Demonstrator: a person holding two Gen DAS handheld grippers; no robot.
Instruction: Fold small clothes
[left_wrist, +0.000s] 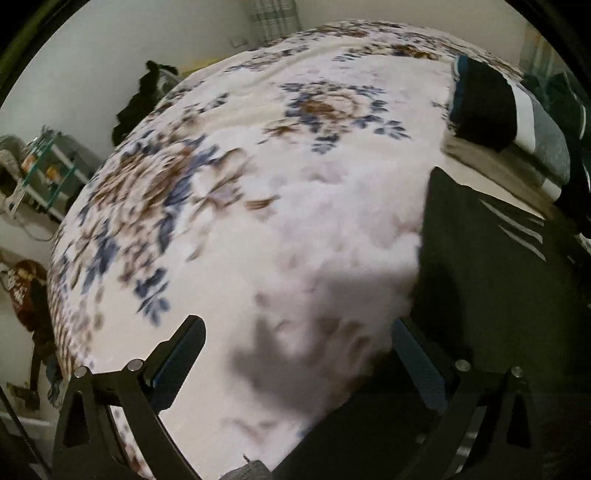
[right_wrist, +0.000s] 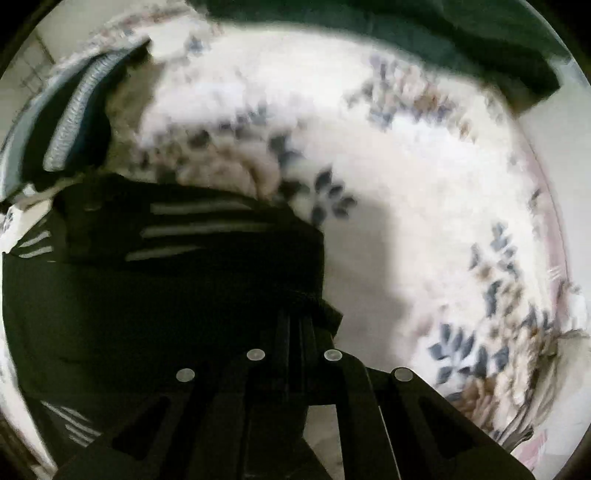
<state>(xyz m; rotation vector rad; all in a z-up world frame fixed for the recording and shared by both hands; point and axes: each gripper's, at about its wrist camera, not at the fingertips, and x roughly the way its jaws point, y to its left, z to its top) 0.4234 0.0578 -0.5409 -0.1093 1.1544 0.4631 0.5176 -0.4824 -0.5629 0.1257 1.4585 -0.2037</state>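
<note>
A dark garment with pale stripes (left_wrist: 491, 258) lies on a floral blanket (left_wrist: 258, 184) covering a bed. My left gripper (left_wrist: 299, 343) is open and empty above the blanket, just left of the garment's edge. In the right wrist view my right gripper (right_wrist: 295, 317) is shut on an edge of the dark garment (right_wrist: 166, 258), which is bunched in front of the fingers. The fingertips are hard to make out against the dark cloth.
A stack of folded clothes (left_wrist: 517, 122) sits at the far right of the bed; it also shows in the right wrist view (right_wrist: 66, 110). Dark green cloth (right_wrist: 443, 37) lies at the far side. A rack (left_wrist: 44, 166) and dark clothes (left_wrist: 144, 99) stand beyond the bed's left edge.
</note>
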